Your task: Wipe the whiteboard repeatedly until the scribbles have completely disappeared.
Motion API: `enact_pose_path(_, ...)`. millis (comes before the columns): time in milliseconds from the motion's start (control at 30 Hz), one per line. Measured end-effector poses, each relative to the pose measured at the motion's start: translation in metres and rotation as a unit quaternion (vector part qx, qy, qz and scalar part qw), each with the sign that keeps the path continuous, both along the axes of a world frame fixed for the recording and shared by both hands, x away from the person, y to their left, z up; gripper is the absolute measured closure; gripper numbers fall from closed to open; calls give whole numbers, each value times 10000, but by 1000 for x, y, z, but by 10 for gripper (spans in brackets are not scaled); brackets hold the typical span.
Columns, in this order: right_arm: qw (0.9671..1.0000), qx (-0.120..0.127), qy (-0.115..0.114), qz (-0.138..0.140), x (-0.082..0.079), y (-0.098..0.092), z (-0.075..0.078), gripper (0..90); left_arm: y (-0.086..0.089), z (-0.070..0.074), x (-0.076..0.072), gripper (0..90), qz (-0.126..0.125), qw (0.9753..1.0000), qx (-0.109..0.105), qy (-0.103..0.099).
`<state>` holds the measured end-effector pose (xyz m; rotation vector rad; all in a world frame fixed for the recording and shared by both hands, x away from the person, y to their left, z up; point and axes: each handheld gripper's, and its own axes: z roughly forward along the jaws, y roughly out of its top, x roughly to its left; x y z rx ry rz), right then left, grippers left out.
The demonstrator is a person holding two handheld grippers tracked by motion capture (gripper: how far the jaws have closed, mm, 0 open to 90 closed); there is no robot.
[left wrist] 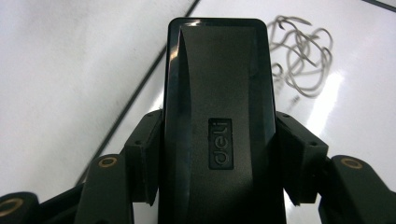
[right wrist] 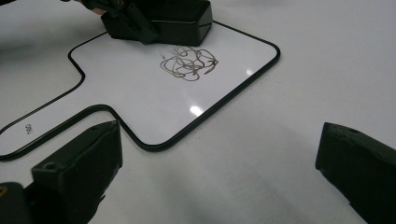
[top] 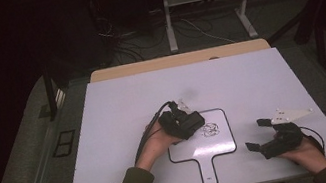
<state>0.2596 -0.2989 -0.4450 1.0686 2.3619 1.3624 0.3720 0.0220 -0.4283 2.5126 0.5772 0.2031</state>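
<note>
The left gripper (left wrist: 215, 154) pinches a black eraser (left wrist: 217, 116) just beside the brown scribble (left wrist: 299, 56) on the small whiteboard (top: 222, 148), likely ready to wipe it, while the right gripper (top: 260, 137) waits spread wide nearby.

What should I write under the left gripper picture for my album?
Left gripper clamps a black Deli whiteboard eraser beside a scribble on the small whiteboard.
</note>
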Motion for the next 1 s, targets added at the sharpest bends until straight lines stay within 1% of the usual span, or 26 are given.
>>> enact_pose_path(100,10000,4,2,-8,0,0,0,0,-3,0,5,393,55,10000,-11,10)
enact_pose_path(133,10000,8,4,-14,0,-1,0,0,-4,0,6,394,93,9999,-27,48)
enact_pose_path(200,10000,10,17,-15,0,-1,0,0,-6,-1,7,394,47,10000,-20,11)
enact_pose_path(267,10000,10,24,-11,0,-1,0,0,-9,-1,5,394,35,10000,-43,53)
enact_pose_path(500,10000,10,7,-13,0,-1,0,0,-20,-1,-4,393,-221,9997,-35,52)
enact_pose_path(533,10000,12,7,-11,0,-1,0,0,-21,0,-5,393,-239,9997,-22,89)
enact_pose_path(567,10000,11,6,-8,0,-1,0,0,-22,0,-7,394,-271,9996,-15,81)
enact_pose_path(600,10000,9,12,-8,0,-1,0,0,-23,-1,-8,393,-272,9996,-43,80)
enact_pose_path(633,10000,6,21,-7,0,-1,0,0,-23,0,-9,393,-324,9994,-21,83)
enact_pose_path(733,10000,8,27,-7,0,-1,0,0,-26,-1,-14,394,-415,9991,-50,97)
enact_pose_path(800,10000,8,26,-7,0,-1,0,0,-29,-1,-17,393,-484,9988,-40,79)
enact_pose_path(833,10000,9,23,-7,0,-1,0,0,-30,0,-18,393,-513,9986,19,82)
enact_pose_path(933,10000,3,24,-9,0,-1,0,0,-29,0,-15,394,-481,9988,-10,76)
enact_pose_path(1000,10000,3,21,-10,0,-1,0,0,-28,-1,-12,394,-416,9991,-41,77)
